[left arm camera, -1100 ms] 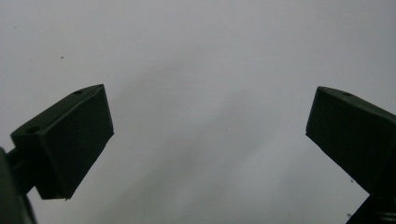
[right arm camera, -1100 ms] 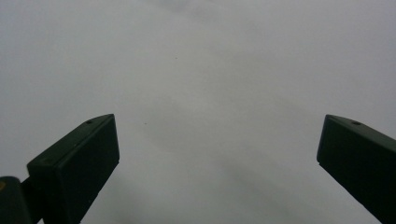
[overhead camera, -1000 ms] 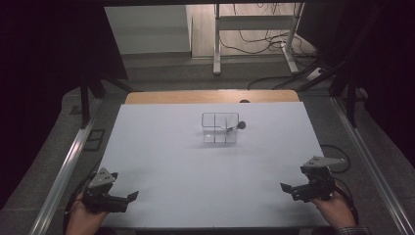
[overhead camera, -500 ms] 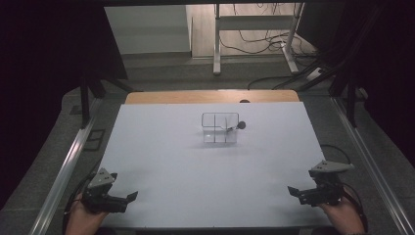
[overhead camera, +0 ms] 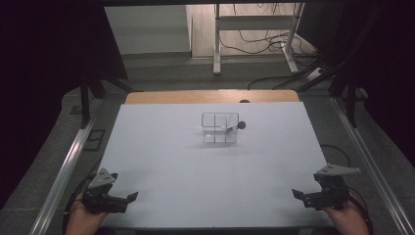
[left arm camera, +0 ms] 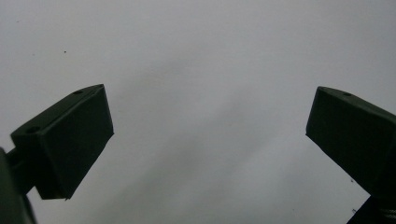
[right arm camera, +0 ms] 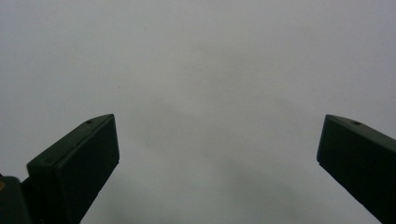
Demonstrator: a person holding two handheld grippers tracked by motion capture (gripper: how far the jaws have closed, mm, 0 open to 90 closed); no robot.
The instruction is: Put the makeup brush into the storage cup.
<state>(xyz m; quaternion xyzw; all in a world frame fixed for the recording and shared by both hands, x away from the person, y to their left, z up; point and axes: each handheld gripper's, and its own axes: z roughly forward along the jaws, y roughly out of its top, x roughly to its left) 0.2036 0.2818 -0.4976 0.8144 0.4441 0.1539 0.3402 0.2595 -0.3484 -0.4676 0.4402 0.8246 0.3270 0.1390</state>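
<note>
A big white flat table (overhead camera: pixel 161 161) takes up most of the high view. Near the middle of it, toward the far side, stands a small clear plastic box (overhead camera: pixel 219 128) with see-through walls that split it into little parts. A small dark round thing (overhead camera: pixel 242 125) on a thin stem sits at the right edge of the box, touching it or just beside it; it is too small to tell which. The left gripper (overhead camera: pixel 131 197), black with a grey three-cornered plate on top, is at the near left corner of the table, held in a hand (overhead camera: pixel 84 221) at the bottom edge. The right gripper (overhead camera: pixel 296 194), also black with a grey plate, is at the near right corner, held in the other hand (overhead camera: pixel 346 220). Both grippers point inward across the table and are well apart from the clear box and from each other. In the left gripper view, the left gripper (left arm camera: pixel 209 127) has its two black jaws spread wide with plain white table between them and nothing held. In the right gripper view, the right gripper (right arm camera: pixel 219 140) also has its jaws spread wide over bare white table, holding nothing.
</note>
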